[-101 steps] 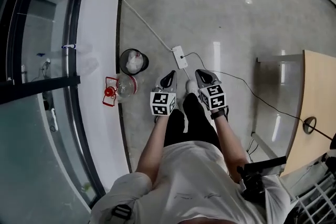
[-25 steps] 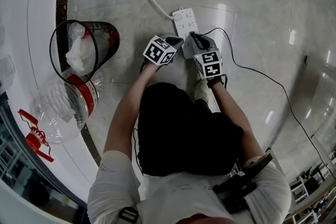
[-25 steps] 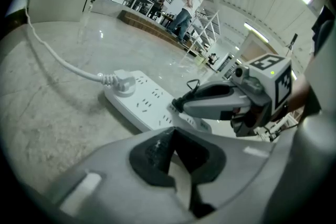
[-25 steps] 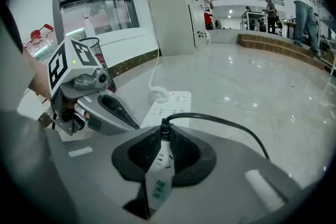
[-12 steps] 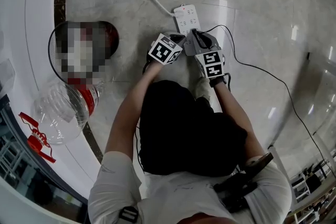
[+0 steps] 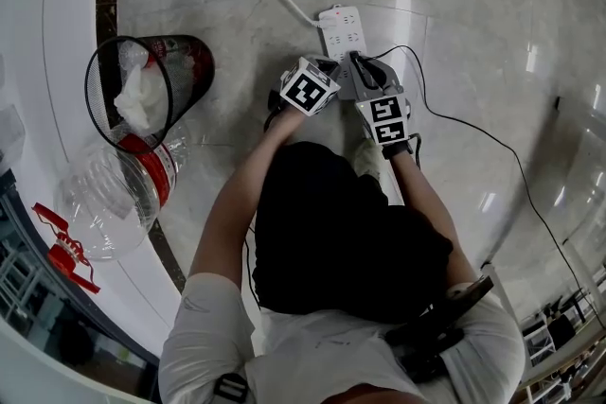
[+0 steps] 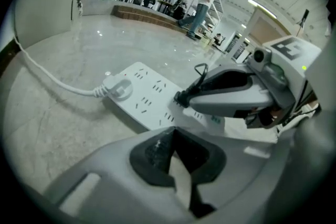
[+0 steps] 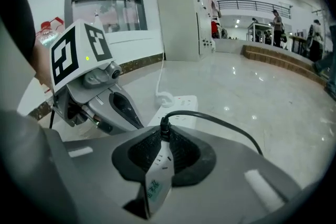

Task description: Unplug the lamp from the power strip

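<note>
Right gripper is clamped on the black plug, which sits in the strip on the floor, ready to pull it free. Left gripper, jaws together and empty, bears on the strip's near end, likely to pin it down. The strip's green label is too blurred to read

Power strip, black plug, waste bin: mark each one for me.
power strip (image 6: pixel 343 27), head view, white top face.
black plug (image 8: pixel 164 127), right gripper view, cord end.
waste bin (image 6: pixel 195 61), head view, mesh wall.
</note>
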A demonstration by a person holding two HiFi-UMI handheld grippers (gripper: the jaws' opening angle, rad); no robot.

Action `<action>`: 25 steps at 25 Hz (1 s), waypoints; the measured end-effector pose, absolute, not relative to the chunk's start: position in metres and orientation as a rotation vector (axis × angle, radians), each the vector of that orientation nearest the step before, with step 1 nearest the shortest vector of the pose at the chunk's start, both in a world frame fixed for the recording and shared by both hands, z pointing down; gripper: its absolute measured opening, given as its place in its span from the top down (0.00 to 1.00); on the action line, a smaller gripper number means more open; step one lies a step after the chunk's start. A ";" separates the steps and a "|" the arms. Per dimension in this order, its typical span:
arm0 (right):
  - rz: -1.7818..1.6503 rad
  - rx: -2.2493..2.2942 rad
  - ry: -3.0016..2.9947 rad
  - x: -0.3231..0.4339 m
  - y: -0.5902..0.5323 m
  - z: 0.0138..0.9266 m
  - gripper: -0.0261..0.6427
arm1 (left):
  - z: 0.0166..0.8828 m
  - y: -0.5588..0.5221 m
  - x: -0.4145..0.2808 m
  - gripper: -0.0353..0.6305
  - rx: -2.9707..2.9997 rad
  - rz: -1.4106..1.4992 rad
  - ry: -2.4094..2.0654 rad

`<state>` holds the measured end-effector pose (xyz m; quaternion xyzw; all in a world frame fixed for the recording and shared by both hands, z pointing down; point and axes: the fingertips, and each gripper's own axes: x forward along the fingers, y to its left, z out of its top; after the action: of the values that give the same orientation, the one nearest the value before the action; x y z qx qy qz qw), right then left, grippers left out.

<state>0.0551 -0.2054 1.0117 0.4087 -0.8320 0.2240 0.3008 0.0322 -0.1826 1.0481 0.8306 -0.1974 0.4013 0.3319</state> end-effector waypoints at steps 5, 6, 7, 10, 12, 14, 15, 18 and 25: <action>0.408 1.064 -2.193 0.051 -0.203 1.003 0.88 | 1.045 -0.180 0.033 0.95 2.158 1.030 -0.498; 0.372 1.055 -2.196 0.050 -0.203 1.002 0.88 | 1.044 -0.180 0.032 0.95 2.151 1.026 -0.497; 0.345 1.047 -2.202 0.049 -0.203 1.001 0.88 | 1.043 -0.180 0.031 0.95 2.145 1.023 -0.497; 0.401 1.070 -2.244 0.052 -0.205 1.004 0.88 | 1.041 -0.179 0.034 0.95 2.149 1.002 -0.488; 0.530 1.123 -2.276 0.056 -0.214 1.005 0.88 | 1.041 -0.180 0.038 0.95 2.168 0.996 -0.480; 0.517 1.144 -2.302 0.055 -0.233 0.994 0.88 | 1.045 -0.184 0.044 0.95 2.199 1.009 -0.476; 0.472 1.148 -2.307 0.052 -0.244 0.984 0.88 | 1.047 -0.186 0.045 0.95 2.214 1.023 -0.478; 0.513 1.232 -2.314 0.068 -0.254 0.966 0.88 | 1.043 -0.183 0.042 0.95 2.179 1.016 -0.479; 0.963 1.576 -2.102 0.200 -0.232 1.002 0.87 | 1.046 -0.183 0.040 0.95 2.184 1.033 -0.476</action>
<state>0.1999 -0.2316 1.0021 0.5549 -0.7402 0.3391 0.1709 0.0400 -0.1827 1.0460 0.8364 -0.1823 0.3954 0.3330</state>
